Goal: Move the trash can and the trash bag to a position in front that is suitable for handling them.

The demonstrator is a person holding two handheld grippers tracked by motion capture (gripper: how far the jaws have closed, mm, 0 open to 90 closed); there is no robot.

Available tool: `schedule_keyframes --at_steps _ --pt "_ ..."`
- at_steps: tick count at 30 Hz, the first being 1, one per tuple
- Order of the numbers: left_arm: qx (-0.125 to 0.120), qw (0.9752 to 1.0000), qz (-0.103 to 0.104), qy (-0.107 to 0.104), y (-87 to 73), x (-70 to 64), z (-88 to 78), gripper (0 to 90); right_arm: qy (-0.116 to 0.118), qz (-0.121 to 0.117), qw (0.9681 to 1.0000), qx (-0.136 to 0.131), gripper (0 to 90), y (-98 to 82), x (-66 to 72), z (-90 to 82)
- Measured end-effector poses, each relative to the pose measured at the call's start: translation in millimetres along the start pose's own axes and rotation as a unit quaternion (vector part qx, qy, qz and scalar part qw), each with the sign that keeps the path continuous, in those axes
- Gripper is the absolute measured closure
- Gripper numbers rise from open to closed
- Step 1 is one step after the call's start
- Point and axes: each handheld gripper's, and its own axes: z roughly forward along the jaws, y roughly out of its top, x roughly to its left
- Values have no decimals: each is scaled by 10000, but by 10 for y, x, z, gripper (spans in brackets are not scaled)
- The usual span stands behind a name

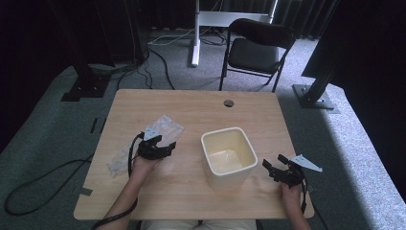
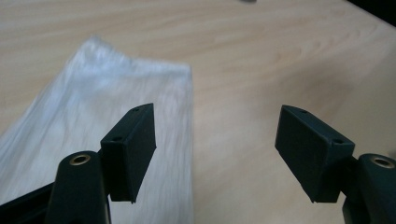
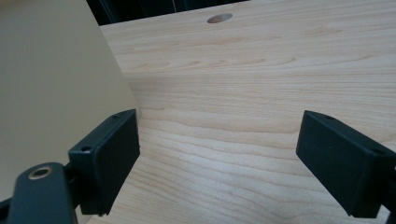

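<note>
A light wooden table (image 1: 191, 108) has a round cable hole (image 1: 228, 103) near its far edge. A clear plastic bag (image 1: 165, 127) lies left of centre; a cream square container (image 1: 229, 155) stands right of centre.

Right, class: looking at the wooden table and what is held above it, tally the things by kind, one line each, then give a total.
Clear crinkled plastic bag: 1
Cream square plastic bin: 1
Black two-jaw grippers, left gripper and right gripper: 2
Total: 4
</note>
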Motion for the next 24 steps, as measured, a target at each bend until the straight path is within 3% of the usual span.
schedule_keyframes --at_steps 3,10,13,17,19,24 --pt "2 10000 -11 18 70 11 85 296 20 16 10000 0 128 0 -4 0" --pt "132 9985 -86 533 194 43 480 296 124 107 9999 -7 128 1 -32 -2" --pt "242 9973 -240 643 184 98 613 295 134 75 9999 5 128 1 -23 1" --pt "407 9954 -243 832 141 138 736 295 158 91 9998 9 128 2 -27 0" --pt "413 9957 -244 790 114 148 765 295 167 95 9998 14 128 2 -29 1" --pt "535 9942 -189 916 61 157 840 296 194 121 9997 11 128 3 -40 2"
